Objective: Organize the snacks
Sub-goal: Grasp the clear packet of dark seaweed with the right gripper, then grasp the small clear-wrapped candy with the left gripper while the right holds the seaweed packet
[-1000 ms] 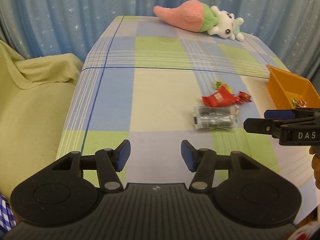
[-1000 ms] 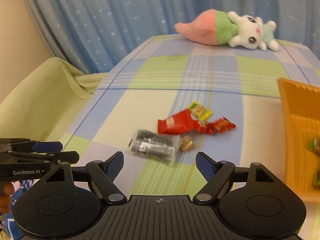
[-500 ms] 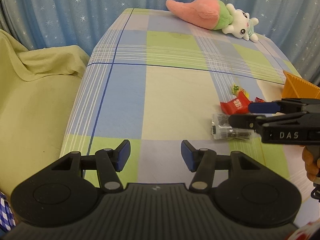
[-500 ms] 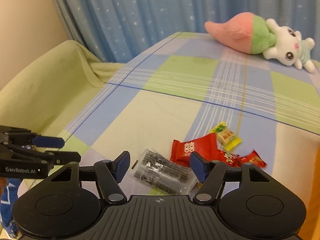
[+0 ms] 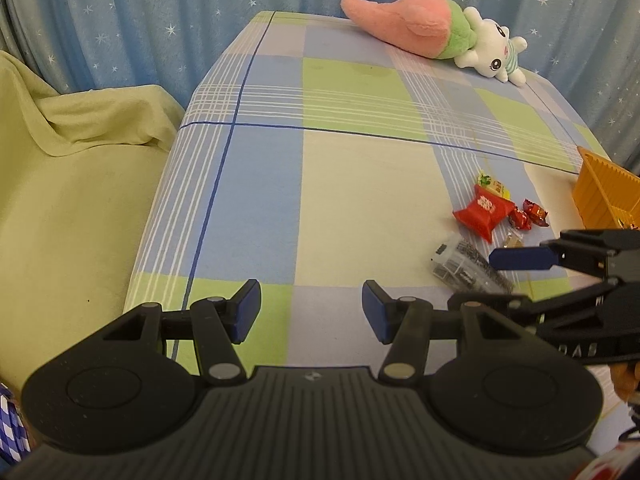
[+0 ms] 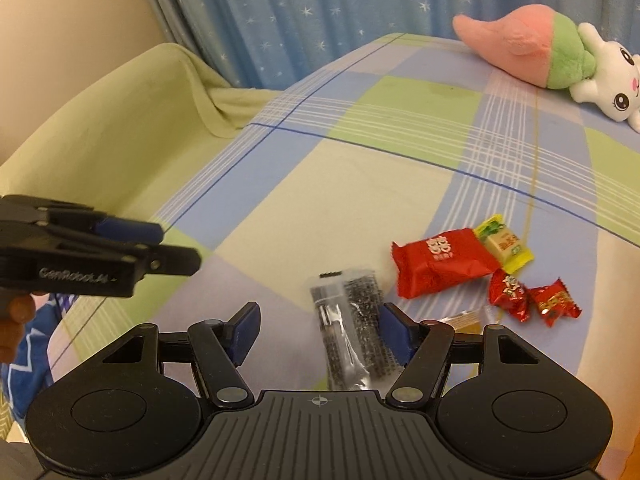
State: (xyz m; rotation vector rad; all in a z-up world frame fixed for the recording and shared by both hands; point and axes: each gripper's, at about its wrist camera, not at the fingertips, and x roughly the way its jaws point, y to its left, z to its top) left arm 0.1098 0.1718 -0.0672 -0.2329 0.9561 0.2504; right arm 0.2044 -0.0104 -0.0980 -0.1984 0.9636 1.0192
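While the right gripper [image 6: 316, 334] tilts down over the plaid tabletop [image 6: 360, 184], its fingers stand apart around a clear packet of dark snacks [image 6: 352, 320]; the packet touches the right-hand pad, the other pad is clear, no squeeze seen. Packet lies flat near the front edge. Beside it: red packet [image 6: 438, 266], yellow candy [image 6: 504, 244], two small red candies [image 6: 534, 298]. Left gripper [image 5: 311, 312] hovers with fingers apart, nothing between. Orange basket [image 5: 600, 190] at far right. Plush toy [image 5: 436, 36] at the back.
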